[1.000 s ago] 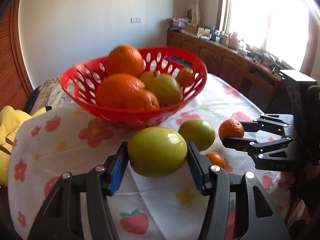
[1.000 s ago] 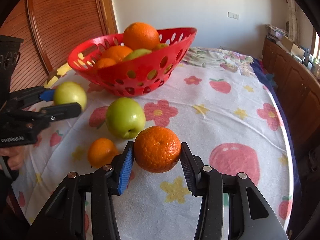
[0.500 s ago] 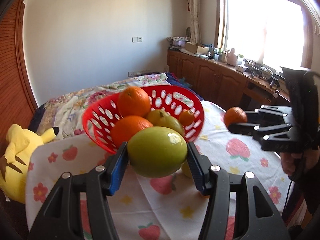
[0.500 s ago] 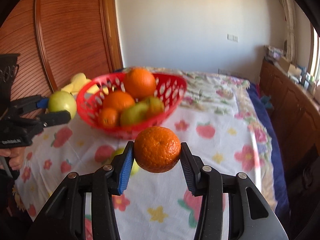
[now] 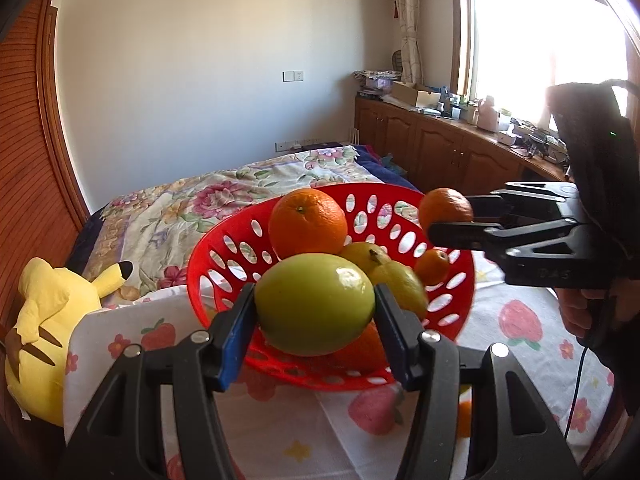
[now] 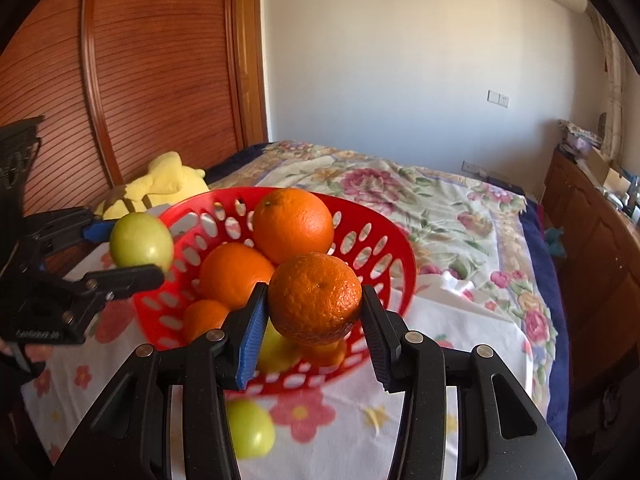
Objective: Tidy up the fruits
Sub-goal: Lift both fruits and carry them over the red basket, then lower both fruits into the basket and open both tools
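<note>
My left gripper (image 5: pixel 314 312) is shut on a green apple (image 5: pixel 315 304), held in the air at the near rim of the red perforated basket (image 5: pixel 224 256). My right gripper (image 6: pixel 314 308) is shut on a small orange (image 6: pixel 315 298), raised over the basket (image 6: pixel 384 240) from its near side. In the left wrist view the right gripper (image 5: pixel 436 216) with its orange (image 5: pixel 445 210) hangs at the basket's right rim. In the right wrist view the left gripper (image 6: pixel 132 248) holds the apple (image 6: pixel 141 240) at the left rim. The basket holds several oranges and green fruits.
A flowered white cloth (image 6: pixel 460 320) covers the table. A green apple (image 6: pixel 250 428) and a small orange (image 5: pixel 464 420) lie loose on it below the grippers. A yellow plush toy (image 5: pixel 48 320) sits at the table's left edge. A bed, wooden cabinets and a window stand behind.
Both grippers rose from the cloth with their fruit and came up toward the basket; its rim now lies just behind the apple and the orange.
</note>
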The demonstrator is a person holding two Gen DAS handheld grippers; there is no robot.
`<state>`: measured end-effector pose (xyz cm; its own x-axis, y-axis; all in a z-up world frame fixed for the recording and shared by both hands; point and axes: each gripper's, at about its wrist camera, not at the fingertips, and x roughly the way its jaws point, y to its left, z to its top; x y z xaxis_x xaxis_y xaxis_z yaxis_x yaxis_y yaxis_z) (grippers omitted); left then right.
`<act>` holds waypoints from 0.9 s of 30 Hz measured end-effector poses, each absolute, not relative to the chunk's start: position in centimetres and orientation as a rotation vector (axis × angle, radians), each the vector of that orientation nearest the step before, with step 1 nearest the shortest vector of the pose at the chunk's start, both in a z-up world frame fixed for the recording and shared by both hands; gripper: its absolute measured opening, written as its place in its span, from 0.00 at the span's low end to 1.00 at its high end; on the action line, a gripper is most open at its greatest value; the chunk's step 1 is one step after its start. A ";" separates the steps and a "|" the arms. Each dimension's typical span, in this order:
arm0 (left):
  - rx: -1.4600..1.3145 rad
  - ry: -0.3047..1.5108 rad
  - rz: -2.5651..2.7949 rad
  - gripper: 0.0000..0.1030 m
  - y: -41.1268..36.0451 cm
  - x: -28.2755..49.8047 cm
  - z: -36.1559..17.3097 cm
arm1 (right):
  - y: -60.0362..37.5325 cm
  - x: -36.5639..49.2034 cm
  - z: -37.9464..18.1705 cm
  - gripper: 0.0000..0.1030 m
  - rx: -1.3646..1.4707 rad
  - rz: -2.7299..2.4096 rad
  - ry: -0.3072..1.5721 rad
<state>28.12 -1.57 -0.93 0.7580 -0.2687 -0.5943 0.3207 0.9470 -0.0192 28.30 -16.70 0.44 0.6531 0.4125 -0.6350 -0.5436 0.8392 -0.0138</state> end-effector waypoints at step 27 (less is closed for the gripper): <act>0.068 0.675 -0.285 0.55 -0.7 32.1 -3.3 | -14.6 32.7 -2.6 0.47 -0.263 0.518 0.705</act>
<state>32.05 -0.68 -3.32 0.7438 -0.2376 -0.6248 0.2816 0.9591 -0.0294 32.67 -14.64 -2.58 0.6435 0.3626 -0.6741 -0.5353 0.8427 -0.0577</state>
